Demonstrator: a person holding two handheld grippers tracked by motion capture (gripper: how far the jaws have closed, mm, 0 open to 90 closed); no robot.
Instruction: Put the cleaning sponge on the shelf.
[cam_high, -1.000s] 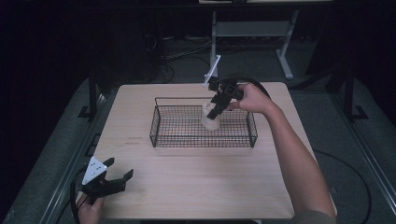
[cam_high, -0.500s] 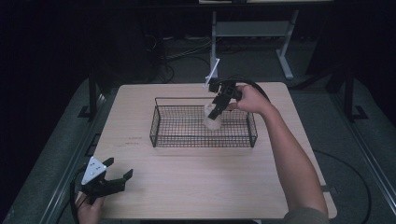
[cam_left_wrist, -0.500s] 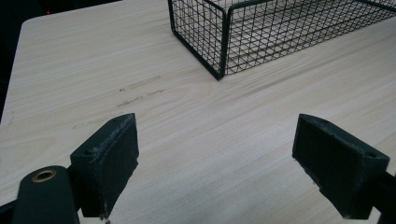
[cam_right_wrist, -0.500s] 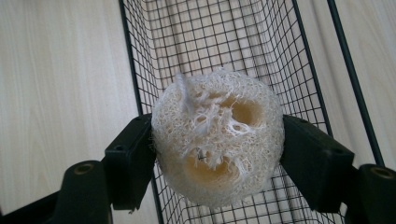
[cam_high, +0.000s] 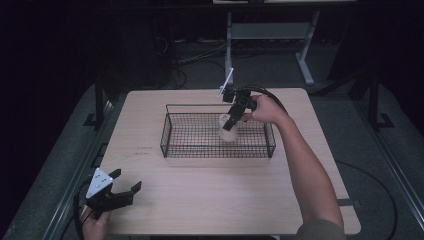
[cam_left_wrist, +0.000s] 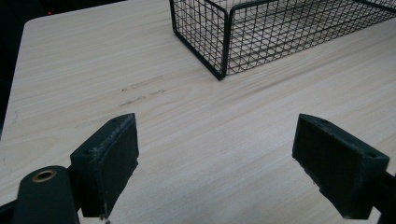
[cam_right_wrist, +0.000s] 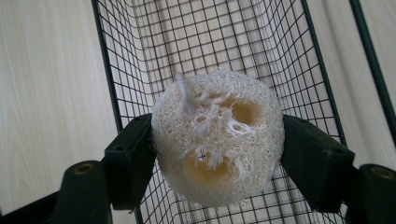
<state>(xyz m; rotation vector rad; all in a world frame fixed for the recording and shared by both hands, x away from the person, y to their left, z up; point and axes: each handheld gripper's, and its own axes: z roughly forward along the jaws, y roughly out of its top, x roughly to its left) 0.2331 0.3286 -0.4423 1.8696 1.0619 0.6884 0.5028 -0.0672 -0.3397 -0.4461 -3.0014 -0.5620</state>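
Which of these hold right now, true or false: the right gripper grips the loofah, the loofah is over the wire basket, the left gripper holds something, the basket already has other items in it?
1. The right gripper is shut on the loofah. True.
2. The loofah is over the wire basket. True: the mesh lies behind it in the right gripper view.
3. The left gripper holds something. False: its jaws stand open with bare table between them.
4. The basket already holds other items. False: the mesh floor that shows is bare.
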